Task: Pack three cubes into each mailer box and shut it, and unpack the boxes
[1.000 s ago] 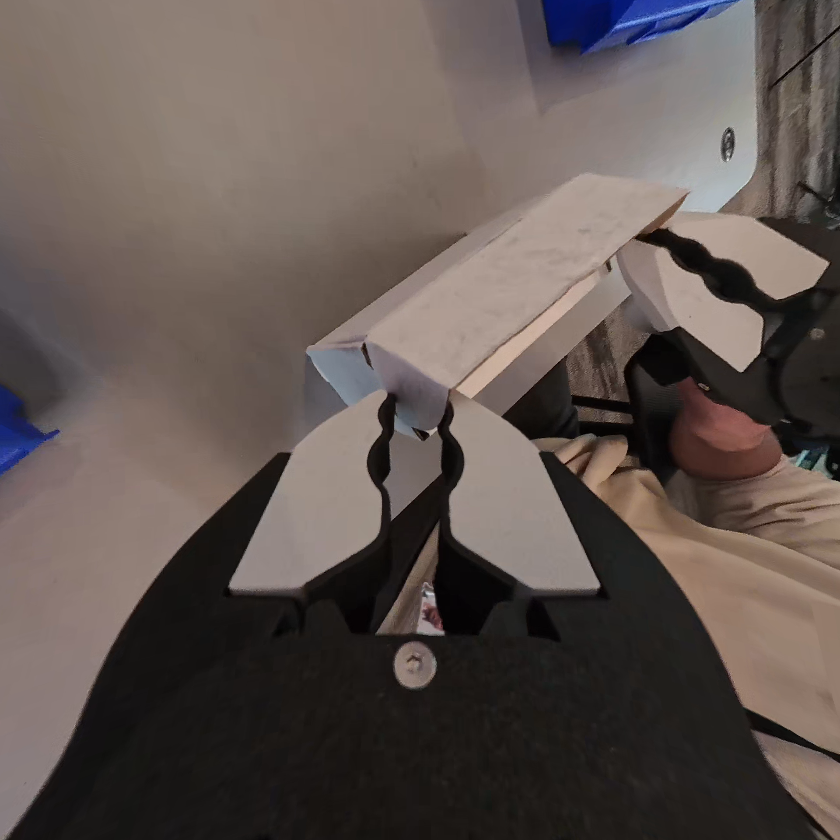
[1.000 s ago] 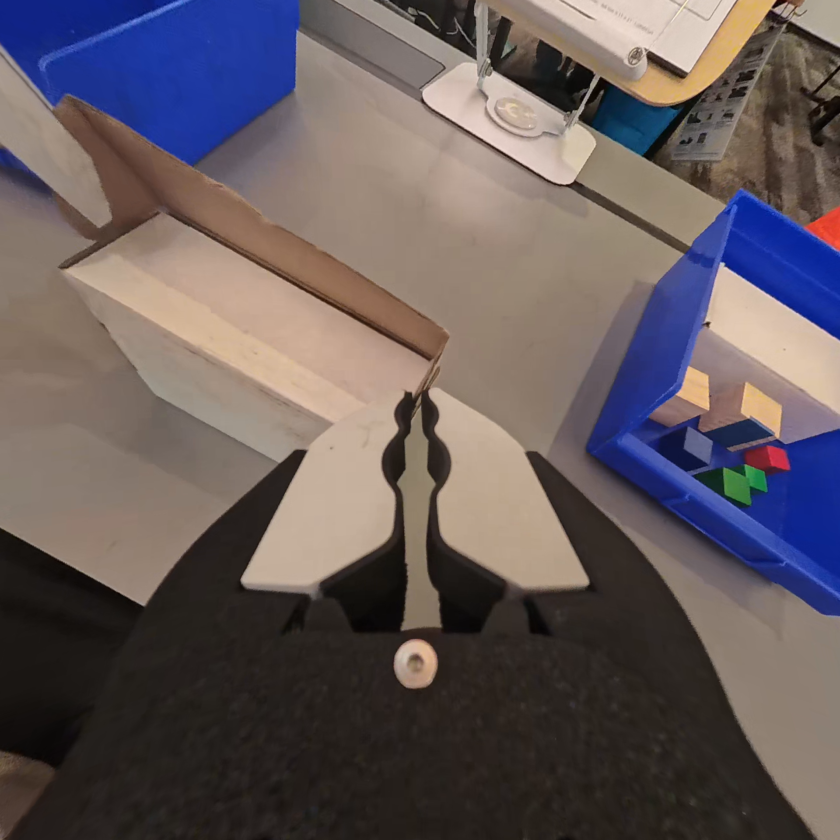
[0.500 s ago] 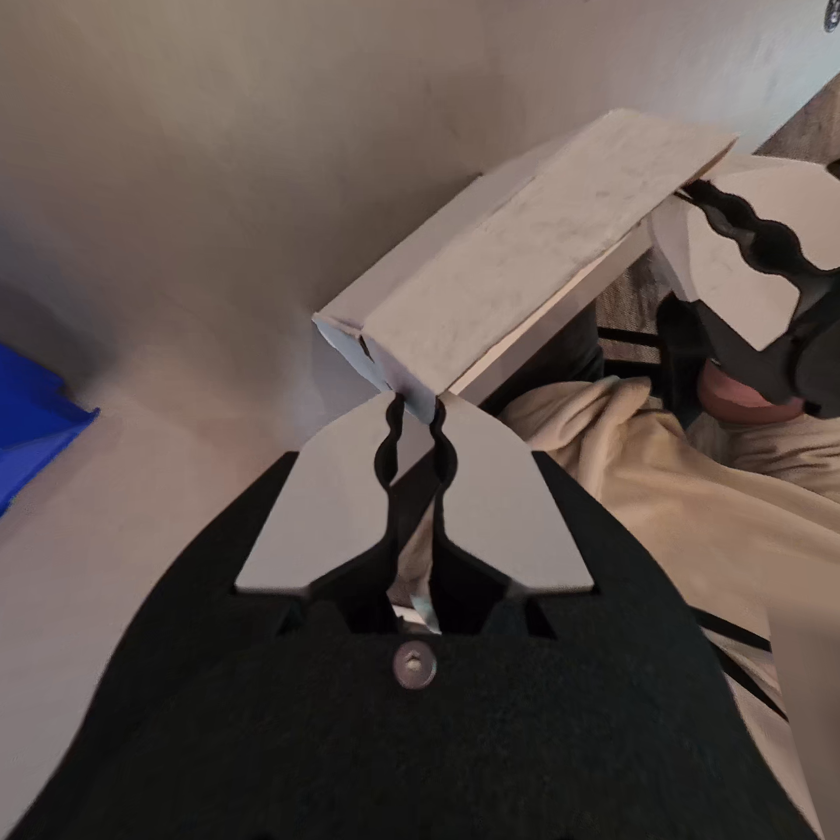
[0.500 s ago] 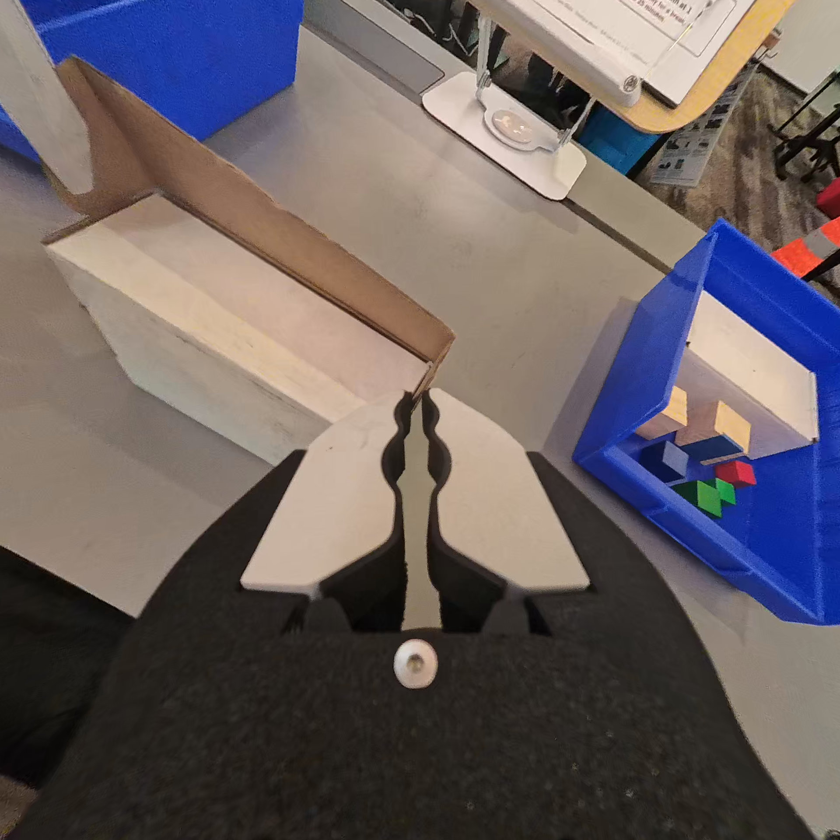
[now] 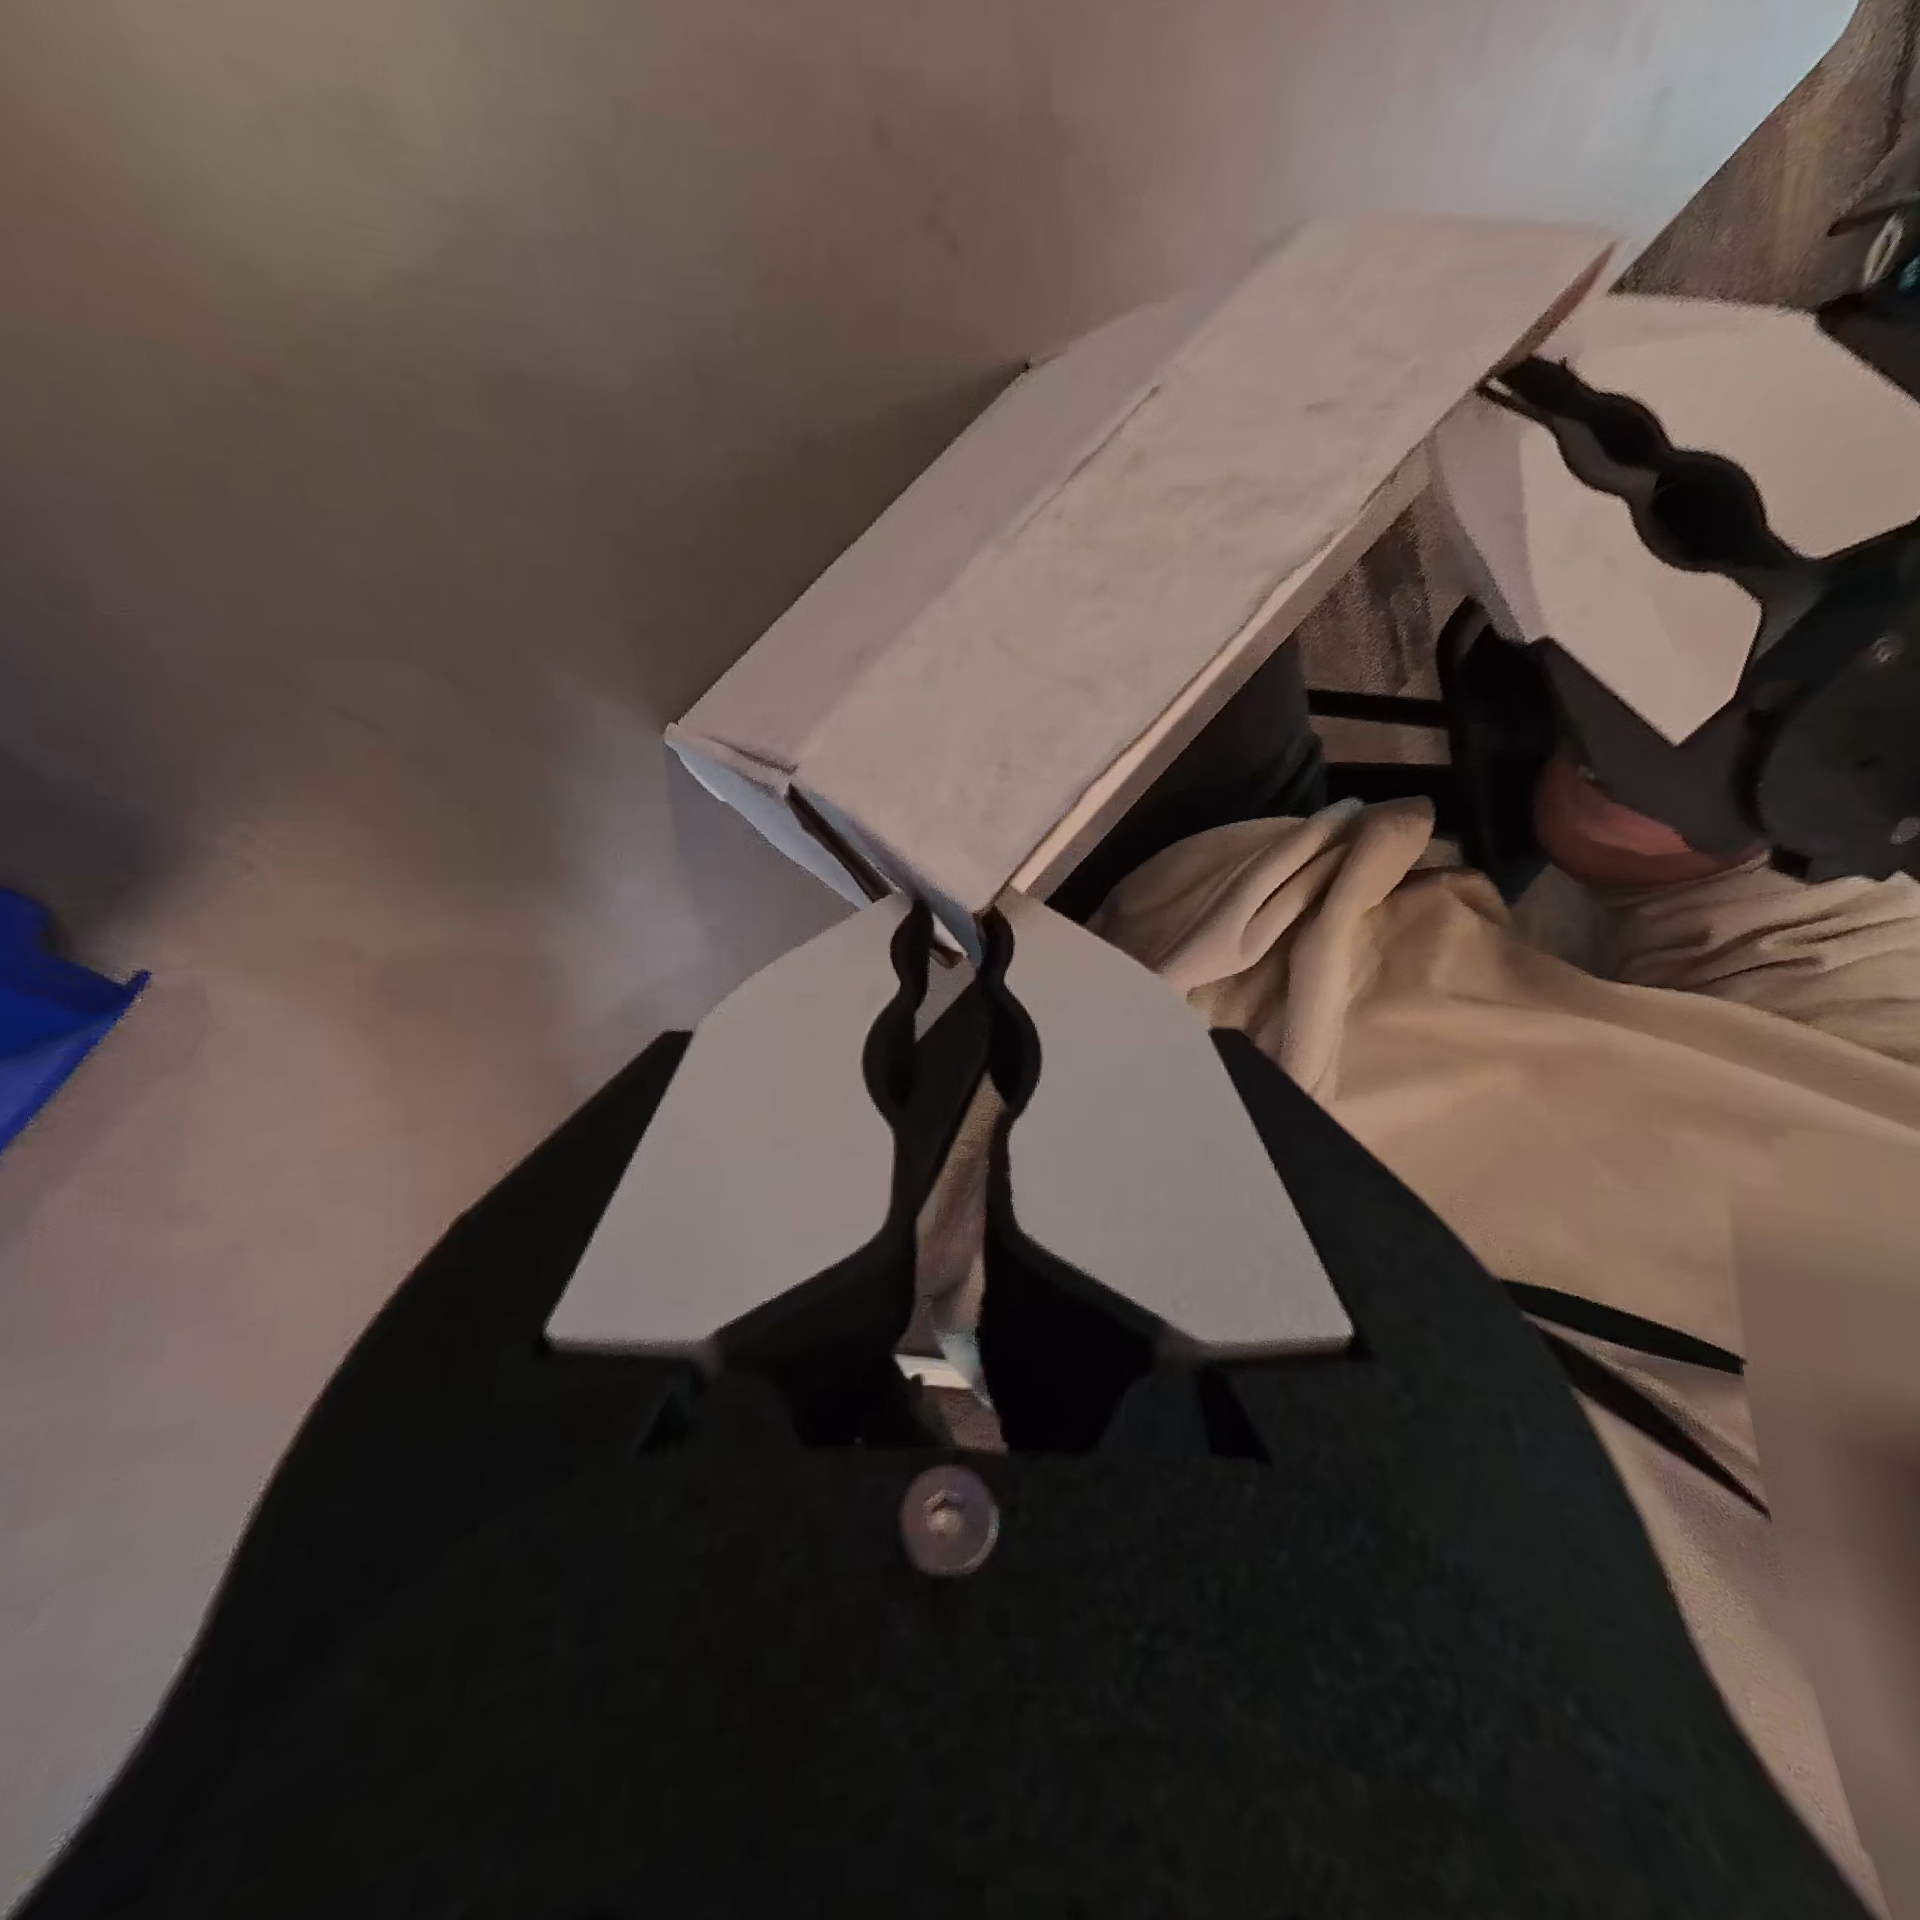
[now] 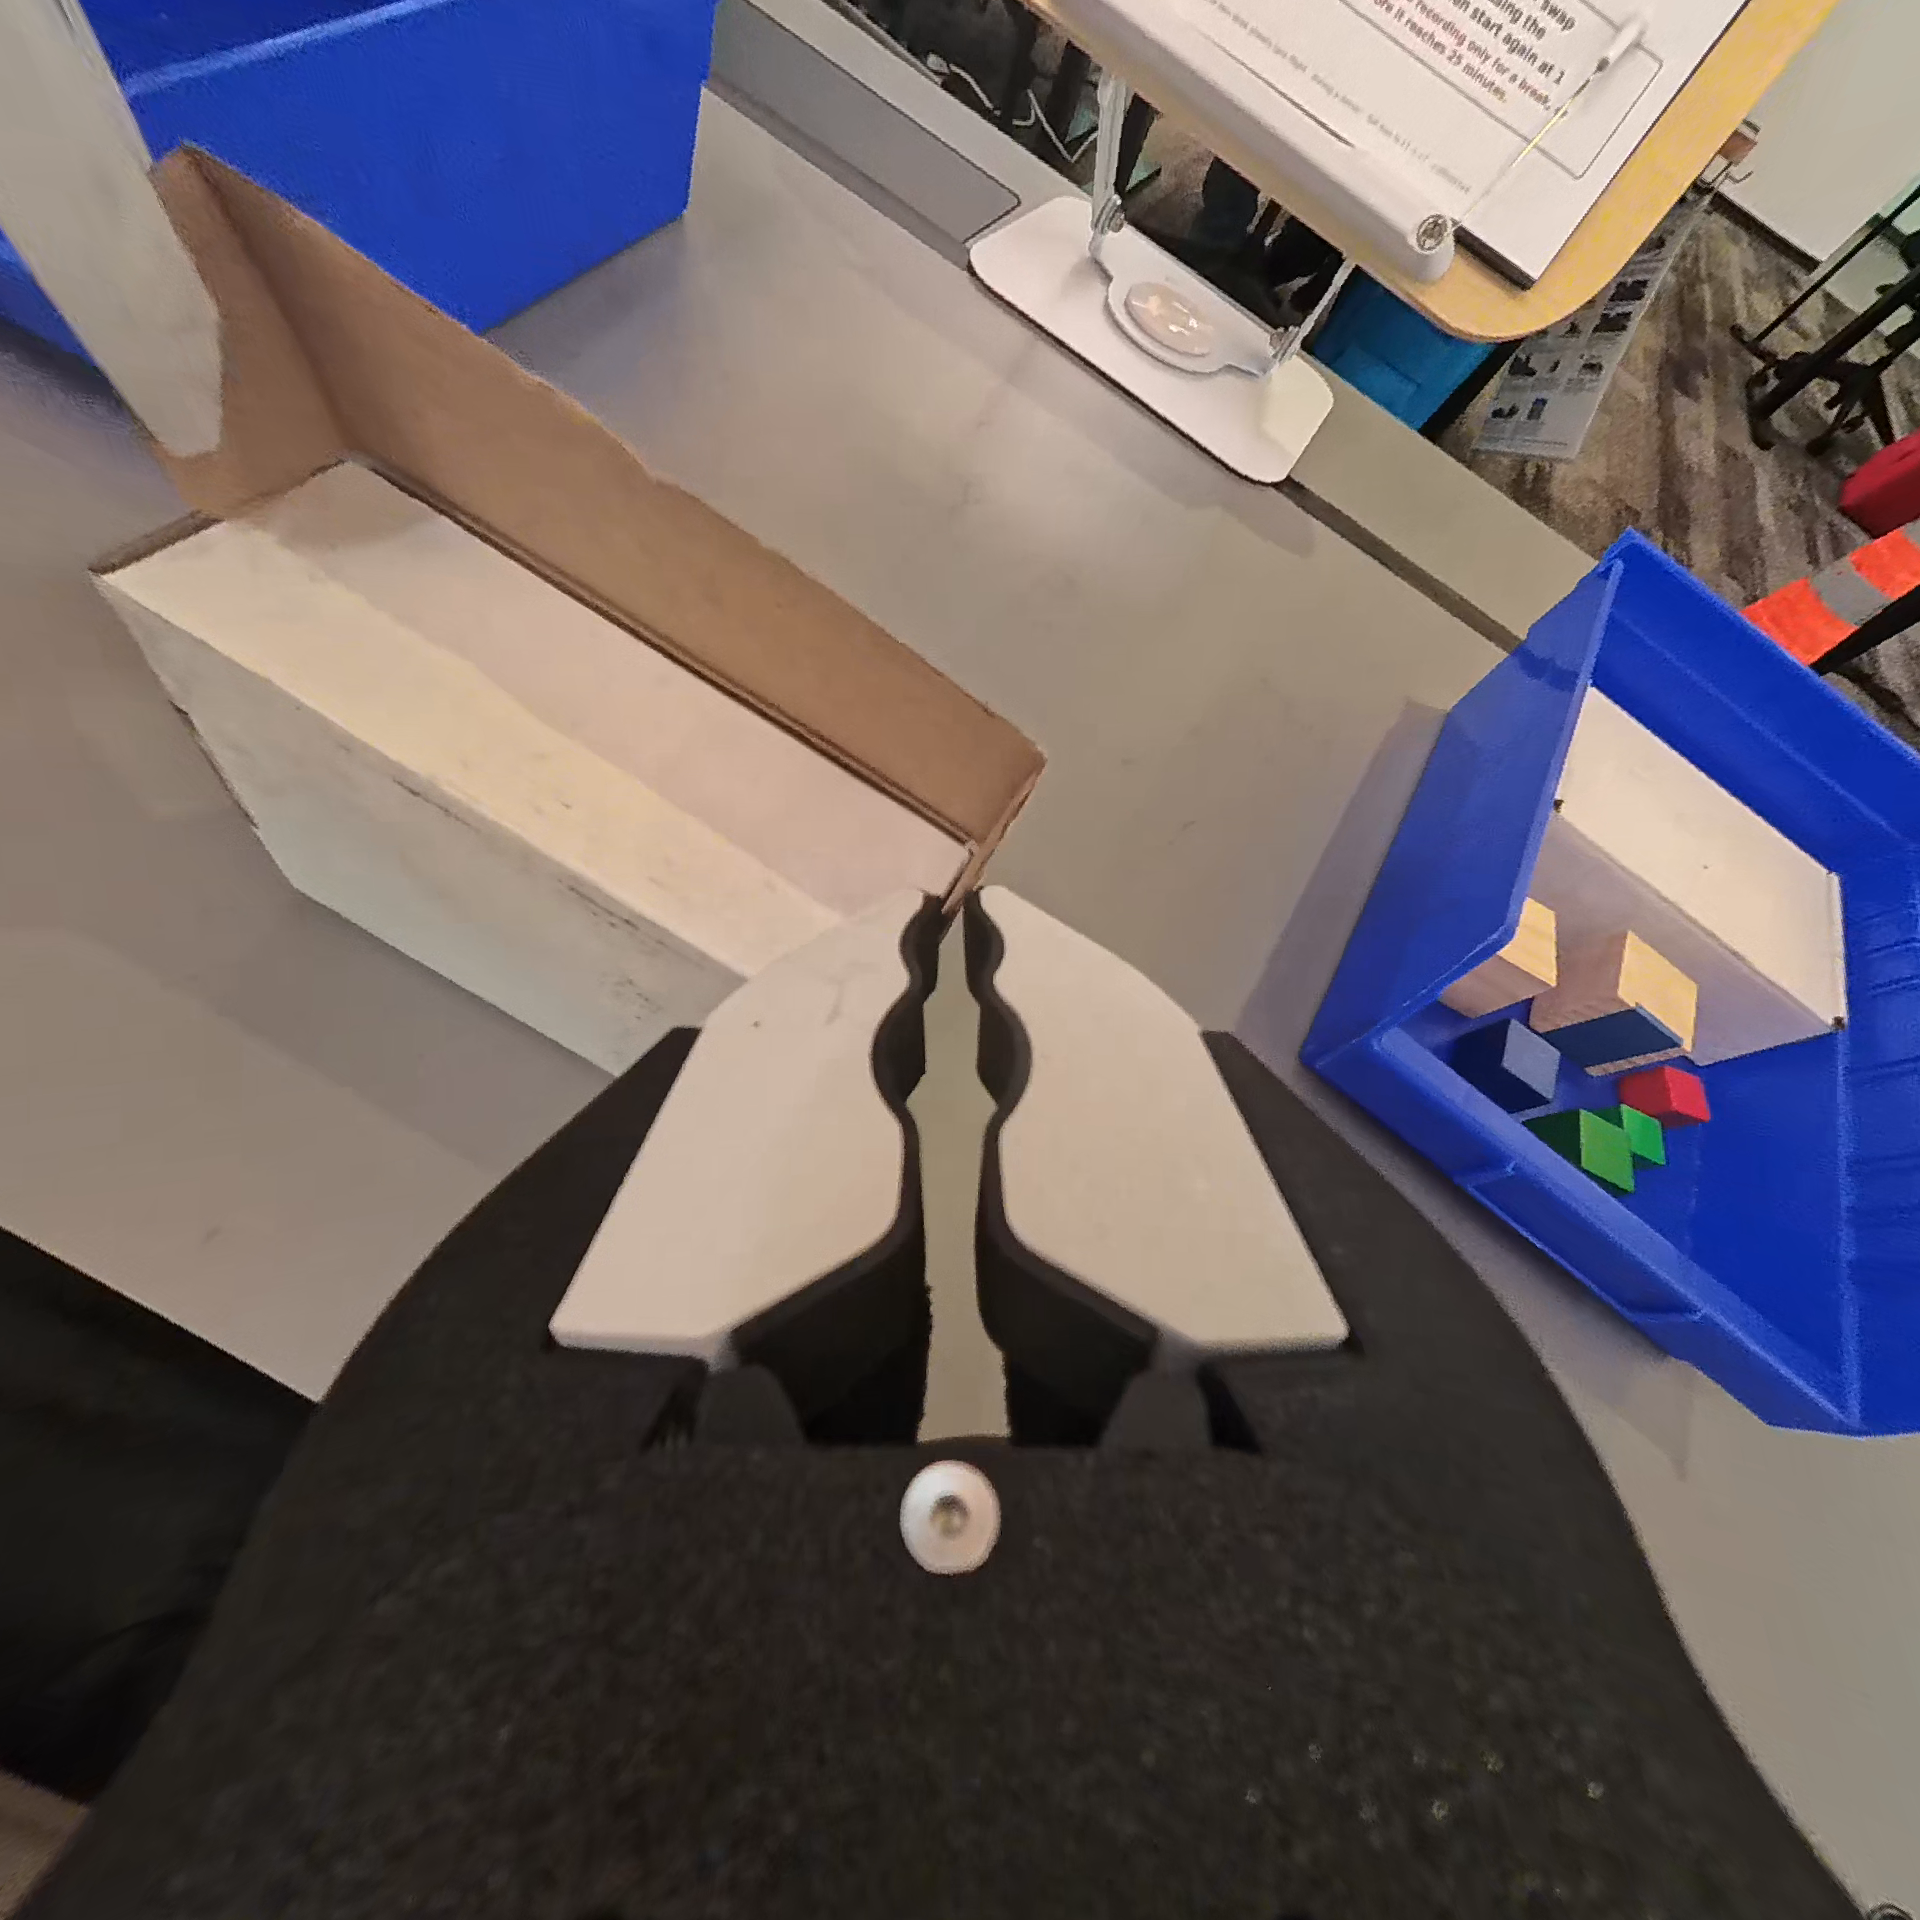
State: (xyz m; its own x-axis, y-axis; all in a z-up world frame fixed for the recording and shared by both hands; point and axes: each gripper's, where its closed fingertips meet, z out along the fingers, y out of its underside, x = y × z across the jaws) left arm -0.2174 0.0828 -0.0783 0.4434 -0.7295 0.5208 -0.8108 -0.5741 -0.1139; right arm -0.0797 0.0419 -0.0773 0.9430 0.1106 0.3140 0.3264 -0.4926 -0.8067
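Cardboard is pinched at both ends: the left gripper [image 5: 951, 935] has its jaws nearly closed on one corner of the mailer box [image 6: 499, 769] lid flap, the right gripper [image 6: 951, 909] on the other. Since a second ago the lid has swung farther up, so this looks like opening. Worktop [image 6: 883, 499] lies free toward twelve o'clock; the cube bin [image 6: 1662, 1091] sits at three.

Mailer box [image 6: 499, 790] on table [image 6: 1039, 540] — bin [image 6: 1704, 1288] of cubes [image 6: 1662, 1093] to its right
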